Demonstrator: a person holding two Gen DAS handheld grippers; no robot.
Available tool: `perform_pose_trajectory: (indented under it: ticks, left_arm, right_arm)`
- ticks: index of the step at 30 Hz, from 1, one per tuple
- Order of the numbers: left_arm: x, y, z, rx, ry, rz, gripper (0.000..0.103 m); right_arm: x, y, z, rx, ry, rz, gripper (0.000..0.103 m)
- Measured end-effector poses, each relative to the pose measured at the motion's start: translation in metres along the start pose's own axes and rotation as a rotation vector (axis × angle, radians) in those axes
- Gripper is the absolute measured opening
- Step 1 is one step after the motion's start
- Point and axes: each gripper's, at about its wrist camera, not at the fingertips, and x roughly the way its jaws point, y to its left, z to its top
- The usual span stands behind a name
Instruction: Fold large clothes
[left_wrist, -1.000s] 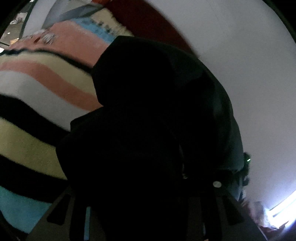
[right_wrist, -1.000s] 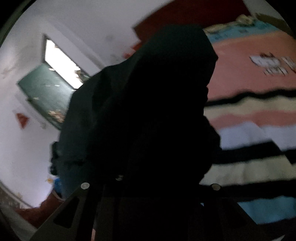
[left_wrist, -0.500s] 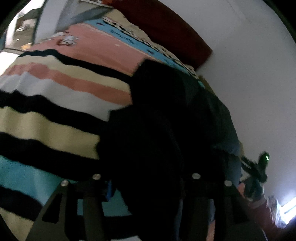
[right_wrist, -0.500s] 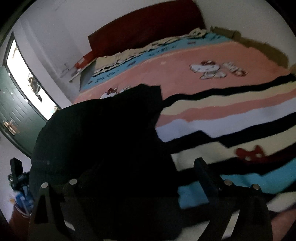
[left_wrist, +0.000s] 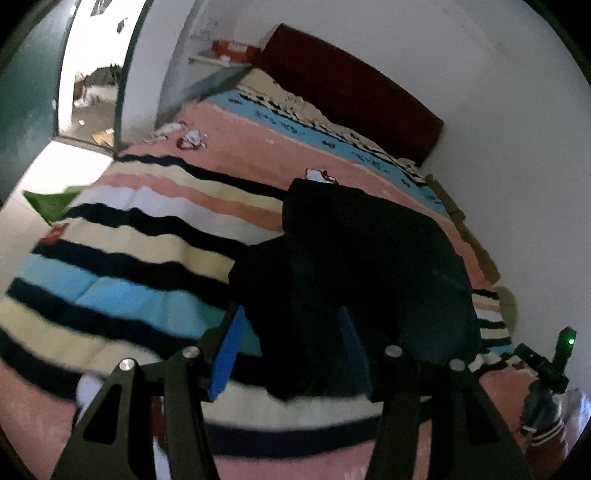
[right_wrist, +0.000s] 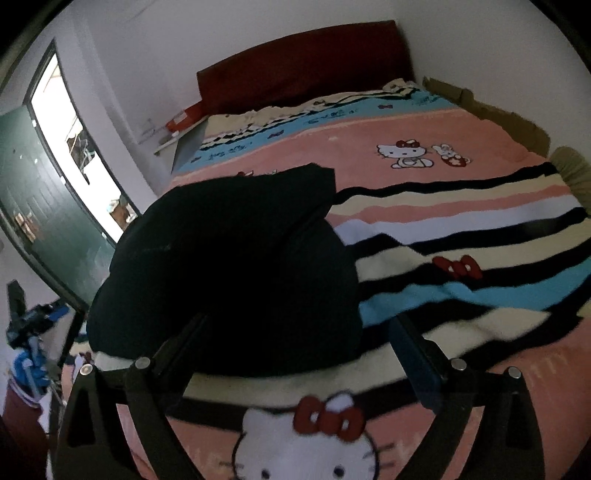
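Observation:
A large black garment (left_wrist: 362, 273) lies in a folded heap on the striped blanket of the bed; it also shows in the right wrist view (right_wrist: 229, 266). My left gripper (left_wrist: 291, 332) is open, its fingers spread over the garment's near edge and holding nothing. My right gripper (right_wrist: 299, 332) is open too, with its jaws wide apart just in front of the garment's near edge. The cloth hides the tip of the left finger in the right wrist view.
The bed carries a pink, blue, cream and black striped Hello Kitty blanket (right_wrist: 461, 236) and a dark red headboard (right_wrist: 303, 70) against the white wall. A green door (right_wrist: 33, 206) and bright doorway stand at the left. A tripod with a green light (left_wrist: 554, 362) stands beside the bed.
Both grippers held the black garment up close to the cameras; they have lowered it onto the bed, let go and drawn back, and now stand open.

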Motion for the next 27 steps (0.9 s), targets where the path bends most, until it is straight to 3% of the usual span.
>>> perform_pose_trajectory:
  ticks: [6, 10, 13, 20, 27]
  left_arm:
    - [-0.062, -0.053, -0.045, 0.066, -0.06, 0.094, 0.056]
    - [-0.084, -0.077, -0.069, 0.074, -0.096, 0.114, 0.059]
    - [-0.104, -0.102, -0.093, 0.097, -0.115, 0.132, 0.066]
    - [-0.12, -0.152, -0.148, 0.181, -0.13, 0.223, 0.067]
    - [-0.145, -0.197, -0.18, 0.291, -0.238, 0.297, 0.067]
  right_arm:
    - [-0.036, 0.038, -0.039, -0.078, -0.029, -0.043, 0.102]
    - [-0.059, 0.062, -0.063, -0.117, -0.053, -0.053, 0.102]
    - [-0.076, 0.078, -0.08, -0.145, -0.08, -0.062, 0.102]
    - [-0.105, 0.096, -0.113, -0.172, -0.117, -0.075, 0.102]
    - [-0.127, 0.105, -0.138, -0.19, -0.15, -0.103, 0.102]
